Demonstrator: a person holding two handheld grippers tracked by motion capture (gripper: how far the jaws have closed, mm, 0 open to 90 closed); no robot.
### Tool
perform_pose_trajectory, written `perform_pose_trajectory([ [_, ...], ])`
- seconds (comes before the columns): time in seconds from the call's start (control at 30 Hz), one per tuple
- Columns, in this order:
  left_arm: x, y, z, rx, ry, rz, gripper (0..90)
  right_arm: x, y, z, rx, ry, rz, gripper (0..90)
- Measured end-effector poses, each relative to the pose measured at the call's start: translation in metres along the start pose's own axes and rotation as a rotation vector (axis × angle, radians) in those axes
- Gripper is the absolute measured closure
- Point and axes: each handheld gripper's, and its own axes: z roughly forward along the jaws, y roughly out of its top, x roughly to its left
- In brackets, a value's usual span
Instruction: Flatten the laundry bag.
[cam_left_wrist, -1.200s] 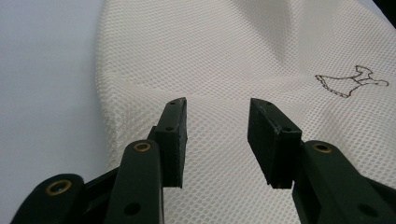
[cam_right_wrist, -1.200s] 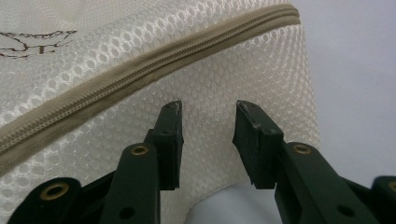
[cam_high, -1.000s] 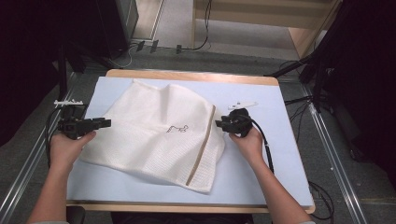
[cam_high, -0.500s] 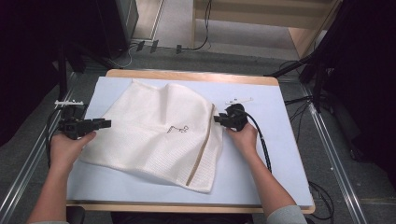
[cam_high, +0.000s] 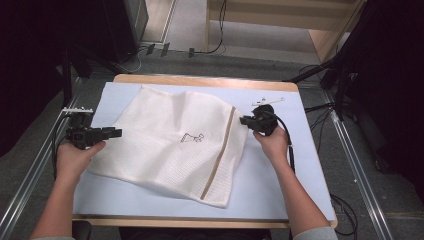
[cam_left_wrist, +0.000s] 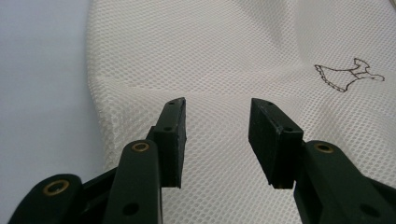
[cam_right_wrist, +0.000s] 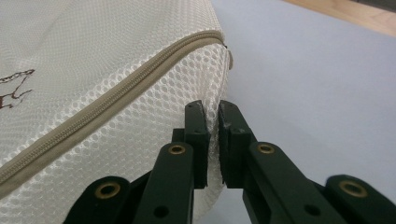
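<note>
A white mesh laundry bag (cam_high: 170, 150) lies spread on the light blue mat, with a tan zipper (cam_high: 220, 155) near its right side and a small dress drawing (cam_high: 191, 137) in the middle. My left gripper (cam_high: 117, 133) hovers at the bag's left edge. In the left gripper view its jaws (cam_left_wrist: 217, 126) stand open over the mesh (cam_left_wrist: 233, 46) with nothing between them. My right gripper (cam_high: 243, 120) is at the bag's upper right edge. Its jaws (cam_right_wrist: 212, 121) have just been closing and now pinch the mesh (cam_right_wrist: 93, 70) just beside the zipper (cam_right_wrist: 116, 93).
The blue mat (cam_high: 280, 185) covers a wooden table (cam_high: 200, 80). Metal rails (cam_high: 350, 165) run along both sides, and cables (cam_high: 215, 47) lie on the floor behind. Dark stands rise at the far left and right.
The right gripper has closed on the bag's right edge and moved slightly right and up, drawing that edge outward. The left gripper has stayed where it was.
</note>
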Motion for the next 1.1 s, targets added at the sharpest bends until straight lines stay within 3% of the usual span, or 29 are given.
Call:
perform_pose_trajectory([
  [0.13,-0.004,0.002,0.004,0.007,-0.01,0.011,57.3,-0.005,0.001,-0.014,-0.006,-0.033,-0.004,85.4],
  [0.3,-0.01,0.005,0.012,0.024,-0.019,0.031,57.2,-0.024,-0.008,-0.026,0.022,-0.088,0.016,84.9],
  [0.43,-0.014,0.006,0.021,0.037,-0.014,0.046,56.0,-0.035,-0.018,-0.027,0.035,-0.087,0.036,82.2],
  [0.57,-0.007,0.008,0.03,0.044,0.012,0.043,52.5,-0.038,-0.021,-0.026,0.028,-0.099,0.044,68.5],
  [0.7,0.001,0.011,0.041,0.051,0.07,0.049,49.6,-0.038,-0.022,-0.034,-0.006,-0.093,0.061,63.5],
  [0.83,0.013,0.011,0.049,0.062,0.081,0.013,47.9,-0.036,-0.03,-0.043,-0.013,-0.097,0.054,62.4],
  [0.9,0.017,0.01,0.054,0.081,0.063,-0.017,48.3,-0.036,-0.035,-0.047,-0.01,-0.092,0.06,62.4],
  [0.97,0.019,0.009,0.057,0.108,0.012,-0.051,55.2,-0.035,-0.039,-0.051,-0.014,-0.091,0.059,62.3],
  [1.03,0.018,0.009,0.06,0.132,-0.014,-0.059,67.3,-0.035,-0.043,-0.054,-0.015,-0.086,0.062,62.3],
  [1.1,0.017,0.008,0.062,0.164,-0.011,-0.051,81.1,-0.034,-0.047,-0.056,-0.019,-0.081,0.069,62.4],
])
